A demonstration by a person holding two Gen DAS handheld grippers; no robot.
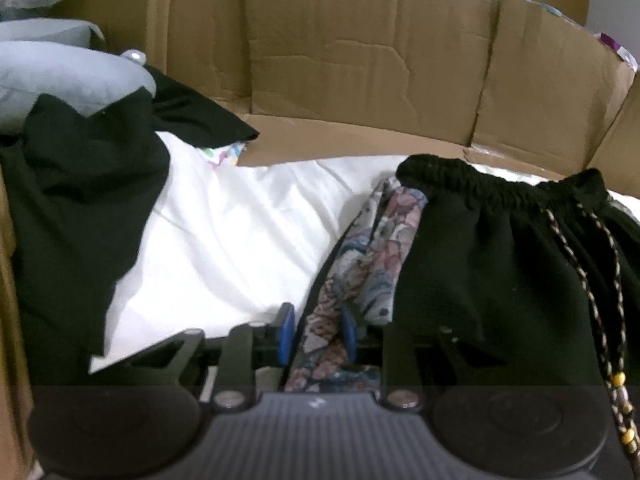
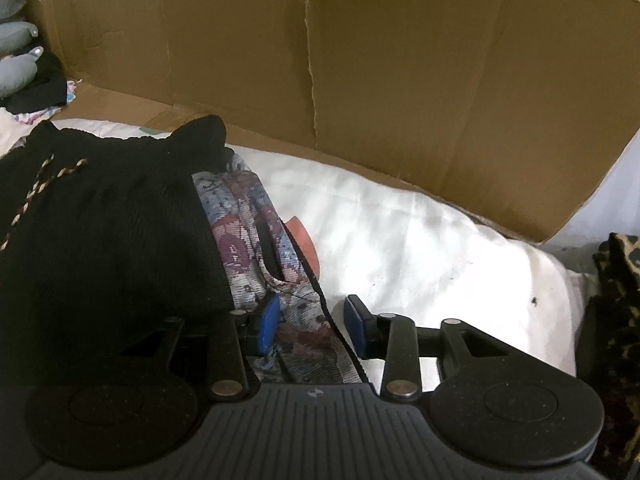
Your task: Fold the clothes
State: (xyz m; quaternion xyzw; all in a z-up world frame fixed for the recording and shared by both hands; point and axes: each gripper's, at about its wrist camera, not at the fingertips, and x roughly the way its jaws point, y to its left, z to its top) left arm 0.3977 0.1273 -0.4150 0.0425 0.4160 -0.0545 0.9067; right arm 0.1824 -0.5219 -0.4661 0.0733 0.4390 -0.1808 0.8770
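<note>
The black knitted shorts with an elastic waistband [image 1: 500,248] lie on a white crumpled sheet [image 1: 240,232], with the waistband at the far side. A braided black-and-gold drawstring with yellow beads [image 1: 600,280] hangs over the front of the shorts. A flowered panel in pink, blue and grey [image 1: 376,248] runs along each side edge of the shorts.

The left claw [image 1: 316,332] is clenched on the near end of the left flowered panel, with the blue pads [image 1: 286,332] pressing the fabric. The right claw [image 2: 314,324] has its blue pads [image 2: 269,322] set apart, and the right flowered panel [image 2: 256,232] lies between them; only the left pad touches the cloth.

A brown cardboard wall [image 1: 360,52] stands behind the sheet. At the far left lie a loose black garment [image 1: 72,192] and a grey cushion [image 1: 60,76]. At the right edge of the right wrist view there is a leopard-pattern fabric [image 2: 616,304].
</note>
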